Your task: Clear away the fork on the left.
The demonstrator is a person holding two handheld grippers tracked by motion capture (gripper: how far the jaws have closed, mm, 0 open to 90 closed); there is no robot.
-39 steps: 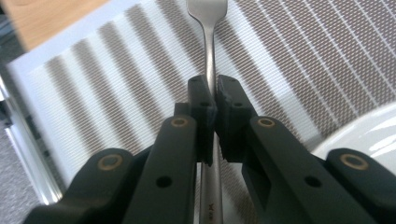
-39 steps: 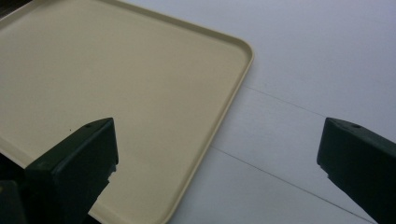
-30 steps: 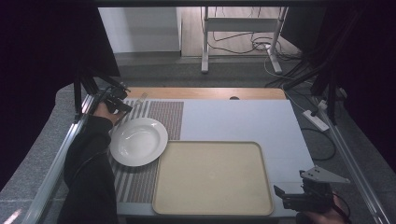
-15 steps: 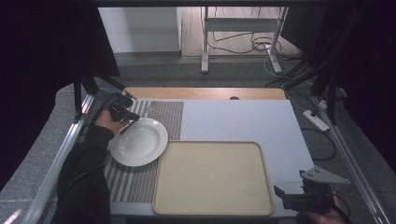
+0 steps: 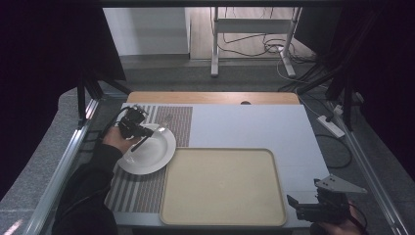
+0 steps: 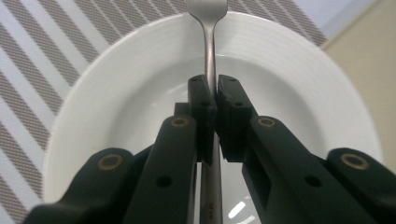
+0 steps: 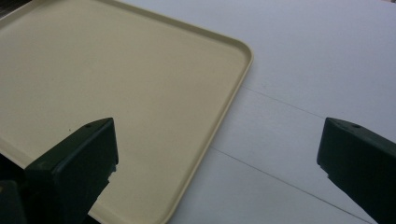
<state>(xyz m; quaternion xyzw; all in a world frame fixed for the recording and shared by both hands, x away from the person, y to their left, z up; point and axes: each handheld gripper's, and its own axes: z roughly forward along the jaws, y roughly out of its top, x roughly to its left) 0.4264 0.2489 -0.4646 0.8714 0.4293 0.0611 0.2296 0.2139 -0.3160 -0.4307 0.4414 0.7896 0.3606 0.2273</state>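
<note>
Your left gripper point(image 6: 212, 100) pinches a fork point(image 6: 211, 42) by its handle and now hangs over the white plate point(image 5: 157, 152) (a second ago it sat at the striped mat's point(image 5: 142, 188) far corner). Your right gripper point(image 7: 217, 154) stays spread wide beside the tray point(image 7: 93, 79).

Beige tray point(image 5: 222, 186) lies flat at the near centre of the counter point(image 5: 254, 125), its left edge just beside a grey-and-white striped placemat point(image 5: 147, 188). A white power strip point(image 5: 331, 126) lies off the counter's right side, and cables point(image 5: 244, 46) trail on the floor beyond, around a white metal stand point(image 5: 215, 44).
</note>
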